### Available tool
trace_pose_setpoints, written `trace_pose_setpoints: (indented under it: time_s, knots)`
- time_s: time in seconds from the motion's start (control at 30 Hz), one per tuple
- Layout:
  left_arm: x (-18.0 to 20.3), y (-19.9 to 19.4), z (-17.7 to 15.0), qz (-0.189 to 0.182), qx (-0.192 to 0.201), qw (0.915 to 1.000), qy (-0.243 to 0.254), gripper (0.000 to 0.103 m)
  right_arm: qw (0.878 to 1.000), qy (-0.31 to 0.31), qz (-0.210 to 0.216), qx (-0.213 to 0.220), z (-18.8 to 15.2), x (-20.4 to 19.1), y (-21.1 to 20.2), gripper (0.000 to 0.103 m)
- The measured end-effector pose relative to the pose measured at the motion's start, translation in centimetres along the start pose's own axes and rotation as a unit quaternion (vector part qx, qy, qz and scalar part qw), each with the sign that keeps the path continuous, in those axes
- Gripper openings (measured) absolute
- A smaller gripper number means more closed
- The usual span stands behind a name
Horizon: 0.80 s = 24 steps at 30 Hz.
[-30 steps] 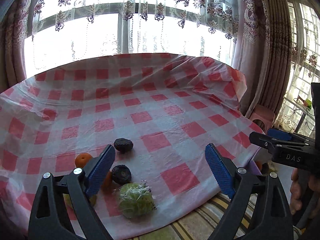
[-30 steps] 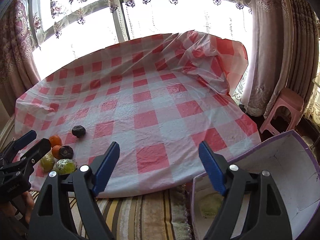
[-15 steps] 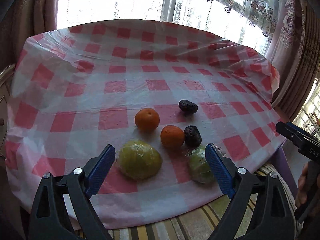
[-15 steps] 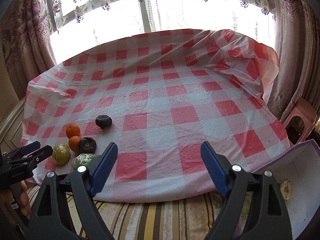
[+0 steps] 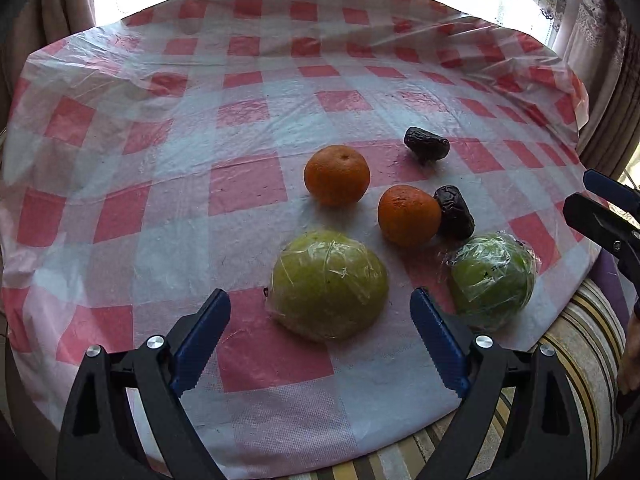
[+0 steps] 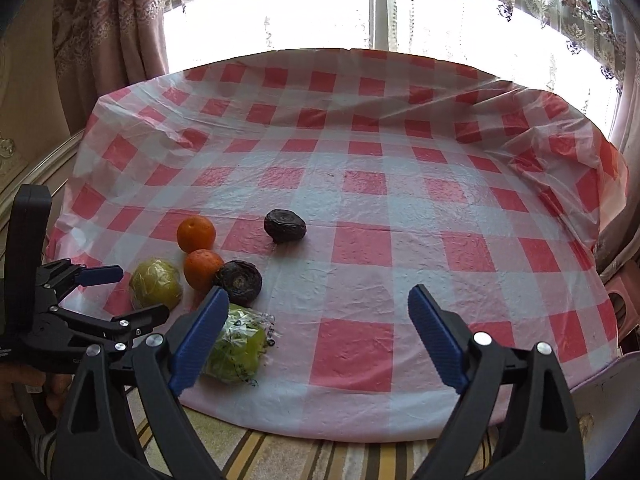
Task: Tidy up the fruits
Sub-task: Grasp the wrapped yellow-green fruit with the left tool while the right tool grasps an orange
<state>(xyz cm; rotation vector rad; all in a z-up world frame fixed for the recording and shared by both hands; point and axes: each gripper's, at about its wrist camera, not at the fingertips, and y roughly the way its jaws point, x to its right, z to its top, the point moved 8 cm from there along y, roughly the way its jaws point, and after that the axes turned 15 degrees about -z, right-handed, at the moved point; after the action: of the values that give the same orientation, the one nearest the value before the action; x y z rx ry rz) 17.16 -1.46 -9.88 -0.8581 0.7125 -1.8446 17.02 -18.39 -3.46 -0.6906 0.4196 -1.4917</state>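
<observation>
Fruit sits loose at lower centre of the surface [image 5: 240, 184]: nothing sorted. Left claw [image 5: 320, 334] gapes empty before wrapped green fruit [image 5: 330, 284]; right claw [image 6: 318, 334] is opening, empty.

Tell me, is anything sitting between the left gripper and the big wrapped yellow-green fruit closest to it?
Nothing visible. The left gripper is open, with the wrapped yellow-green fruit just past its fingertips and only bare checked tablecloth in the gap. The oranges lie beyond the fruit.
</observation>
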Motion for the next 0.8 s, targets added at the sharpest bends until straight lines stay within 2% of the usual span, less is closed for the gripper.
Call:
trace_pose_setpoints:
  time_s: [0.1,0.3,0.47,0.67,0.8]
  knots:
    - [-0.3,0.3,-0.1,0.002,-0.005,1.0000,0.000,0.077,1.000,-0.029,0.006,-0.004,0.2,-1.8,0.5,0.092]
    - [-0.1,0.4,-0.1,0.012,-0.005,0.9997,0.018,0.075,0.997,-0.074,0.010,-0.004,0.6,-4.6,1.3,0.092]
    - [0.5,0.4,-0.2,0.007,-0.001,0.9994,0.032,0.064,0.996,-0.093,0.007,-0.005,1.0,-5.9,2.1,0.092]
    - [0.6,0.2,-0.3,0.009,0.007,0.9994,0.034,0.061,0.992,-0.124,0.012,-0.005,1.1,-7.6,2.9,0.092]
    - [-0.5,-0.4,-0.6,0.024,0.024,0.9994,0.010,0.061,0.990,-0.141,0.014,0.000,1.5,-8.5,3.2,0.092]
